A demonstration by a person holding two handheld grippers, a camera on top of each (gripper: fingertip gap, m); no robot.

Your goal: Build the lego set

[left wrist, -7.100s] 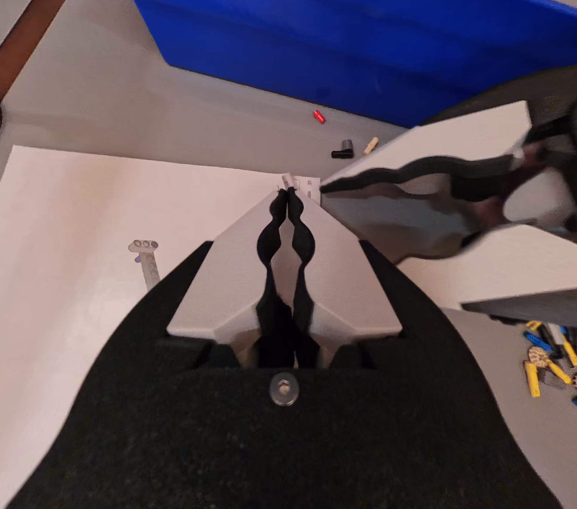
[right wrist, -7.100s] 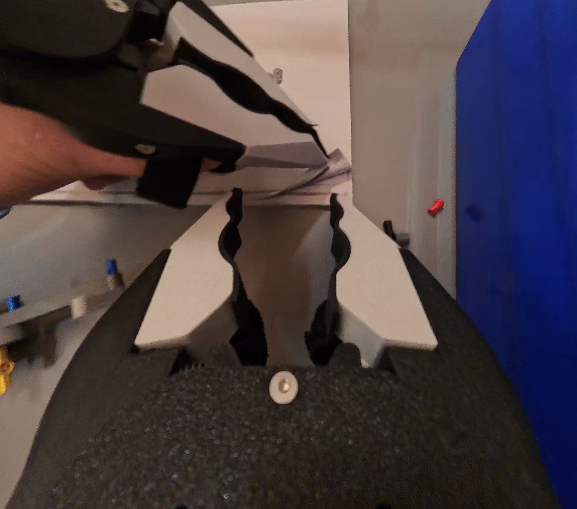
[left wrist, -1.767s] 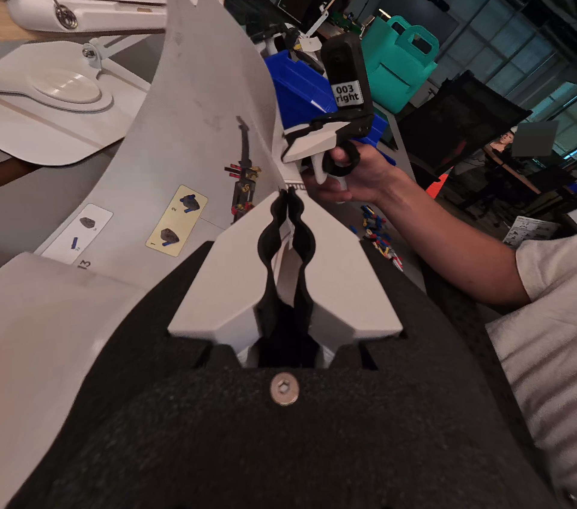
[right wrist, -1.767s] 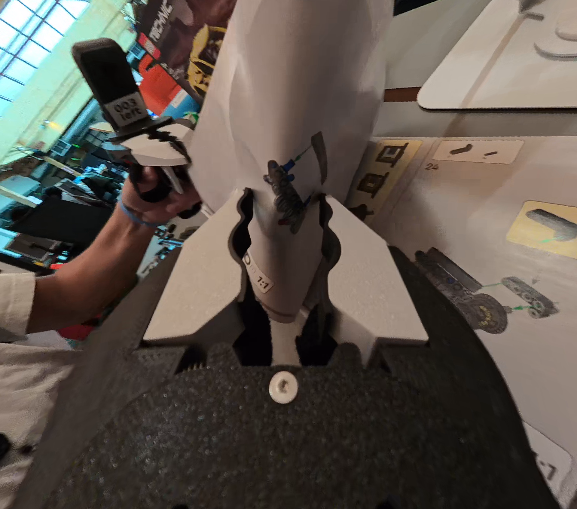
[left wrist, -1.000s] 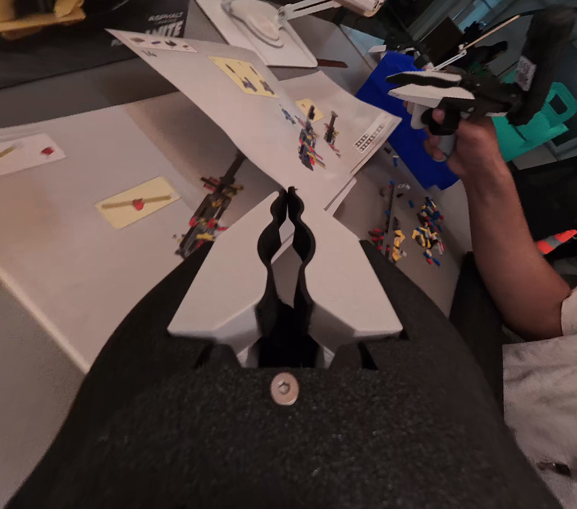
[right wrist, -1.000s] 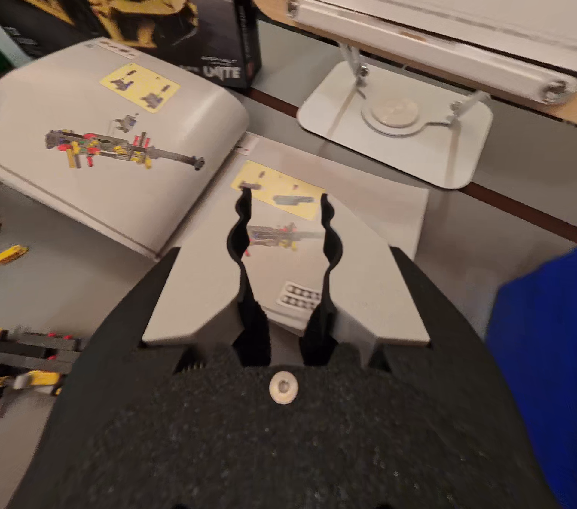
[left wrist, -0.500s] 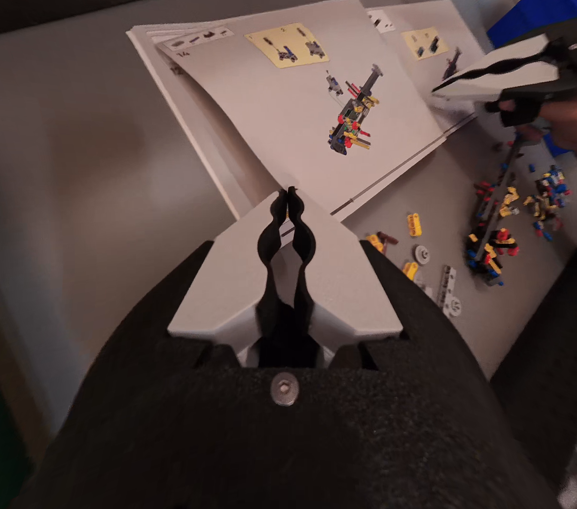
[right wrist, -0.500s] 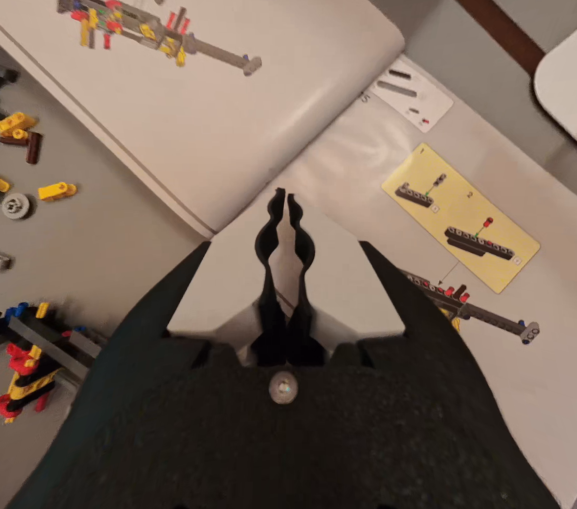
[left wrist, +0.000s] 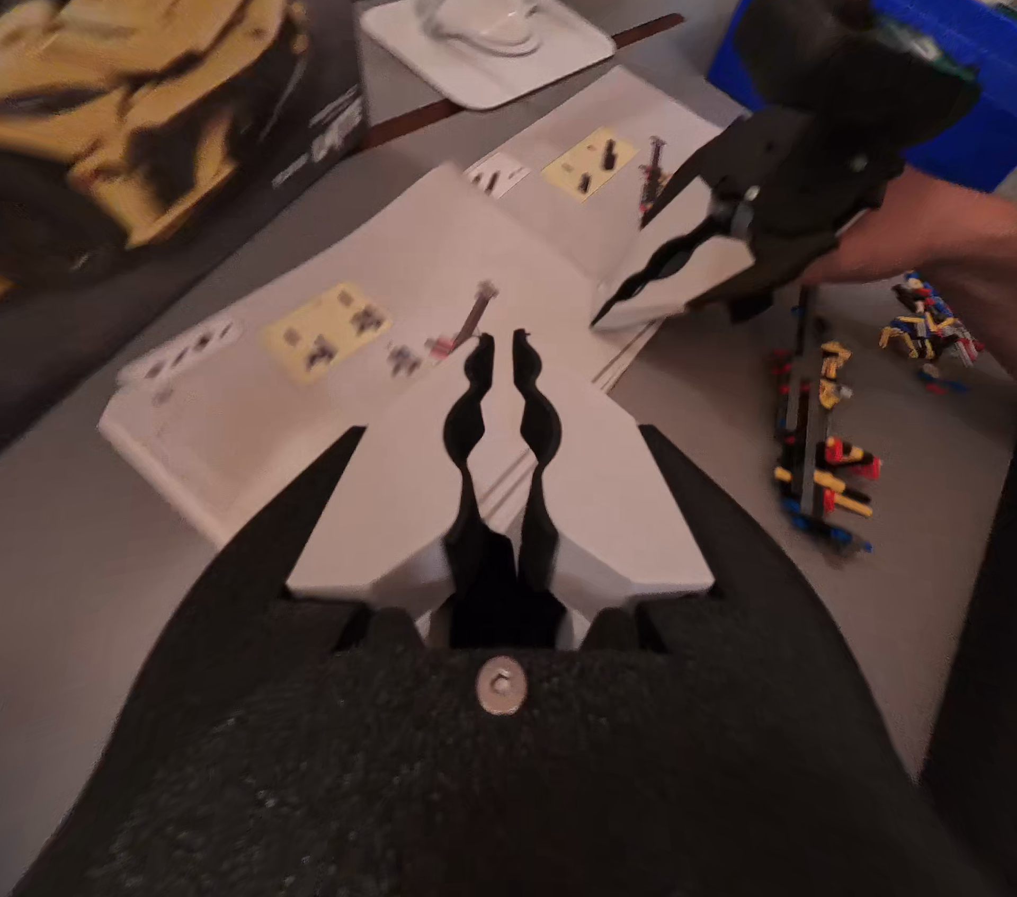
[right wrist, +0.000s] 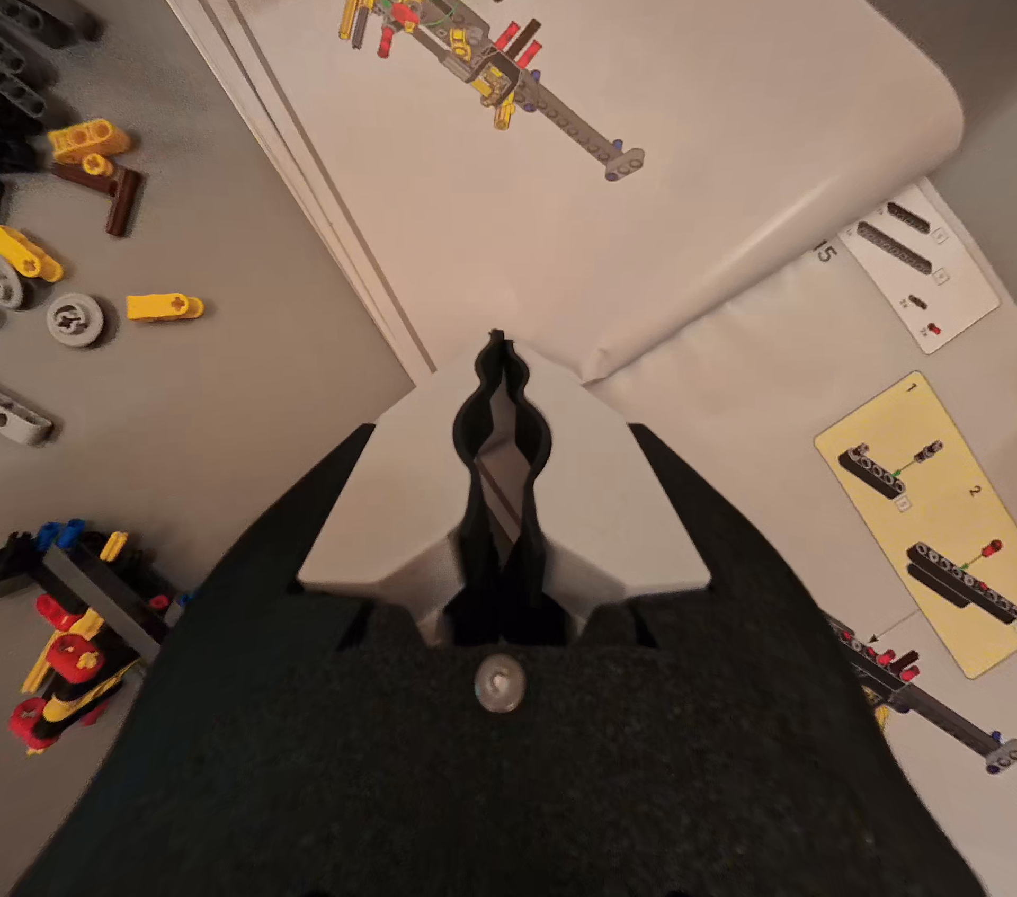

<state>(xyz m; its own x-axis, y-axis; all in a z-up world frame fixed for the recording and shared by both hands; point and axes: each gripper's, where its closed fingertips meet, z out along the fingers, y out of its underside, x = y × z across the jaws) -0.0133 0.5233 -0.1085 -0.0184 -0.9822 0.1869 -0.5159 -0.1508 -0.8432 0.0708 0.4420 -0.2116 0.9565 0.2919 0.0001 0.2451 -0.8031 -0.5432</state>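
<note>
Both sets of tongs have let go of the booklet pages they were flipping a moment ago, and the instruction booklet [left wrist: 440, 265] now lies open flat on the desk [left wrist: 165, 595], so the page-turning looks done.

Left tongs [left wrist: 502, 339] have gone from pressed together to slightly spread, with nothing between them, hovering over the near edge of the booklet. Right tongs [right wrist: 498, 339] are pressed together at the tips and empty, pointing down right at the bottom of the booklet's centre fold. Judging by that, they're flattening the fold so the pages don't spring back, though the left page [right wrist: 605, 210] bulges up a bit anyway.

Lego stuff: the half-built assembly [left wrist: 814, 463], a long dark beam with red, yellow and blue bits, sits on the desk just off the booklet's right edge. Loose pieces are scattered beside it, like a yellow connector [right wrist: 164, 307] and a grey round piece [right wrist: 74, 320]. Another small pile [left wrist: 930, 325] sits farther toward the right edge of the desk. A blue bin [left wrist: 908, 17] is at the far right corner, and the set's box [left wrist: 154, 61] stands along the far left side.

With the right spread open, I'd guess next up is matching pieces to the pictured step and grabbing one.
</note>
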